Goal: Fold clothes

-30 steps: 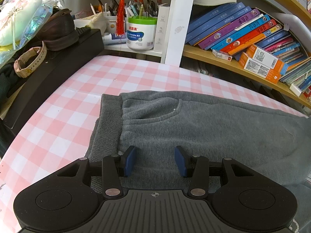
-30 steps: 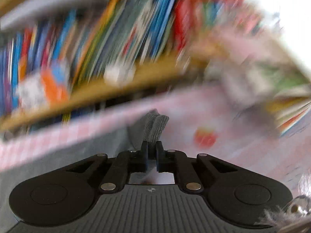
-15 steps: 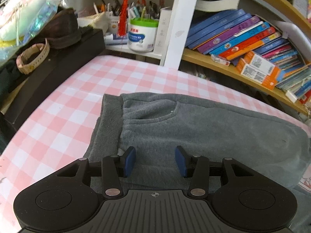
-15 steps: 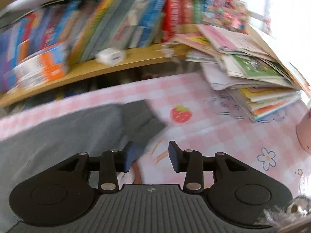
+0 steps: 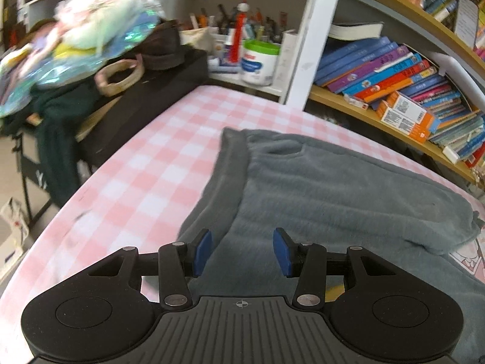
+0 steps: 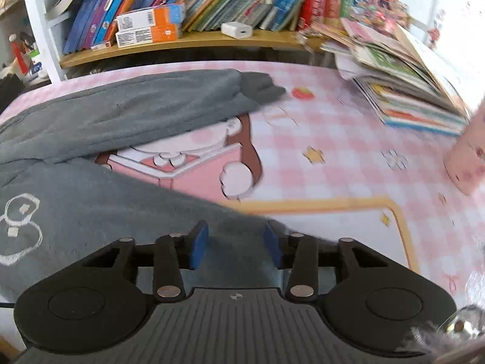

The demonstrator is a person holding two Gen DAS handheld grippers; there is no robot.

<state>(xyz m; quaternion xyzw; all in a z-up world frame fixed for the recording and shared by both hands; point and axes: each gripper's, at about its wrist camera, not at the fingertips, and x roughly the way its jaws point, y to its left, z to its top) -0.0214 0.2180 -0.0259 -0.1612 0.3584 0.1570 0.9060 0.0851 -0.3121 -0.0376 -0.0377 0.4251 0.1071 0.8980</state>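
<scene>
Grey fleece trousers (image 5: 333, 188) lie flat on the pink checked tablecloth (image 5: 169, 163), waistband (image 5: 224, 163) to the left. My left gripper (image 5: 242, 251) is open and empty, just above the trousers near the waistband's front corner. In the right wrist view the far leg (image 6: 136, 106) lies spread toward the shelf with its cuff (image 6: 260, 88) by a strawberry print. The near leg (image 6: 91, 206), with a white drawing, lies under my right gripper (image 6: 235, 241), which is open and empty.
A shelf of books (image 6: 188, 6) runs along the table's far side. A stack of magazines (image 6: 409, 85) and a pink cup (image 6: 466, 160) stand at the right. A black box (image 5: 145, 103) with clutter stands left of the table; a white tub (image 5: 257, 63) stands behind.
My right gripper let go of the leg cuff, opened, and pulled back toward the near leg. My left gripper stayed open and drew back and up a little.
</scene>
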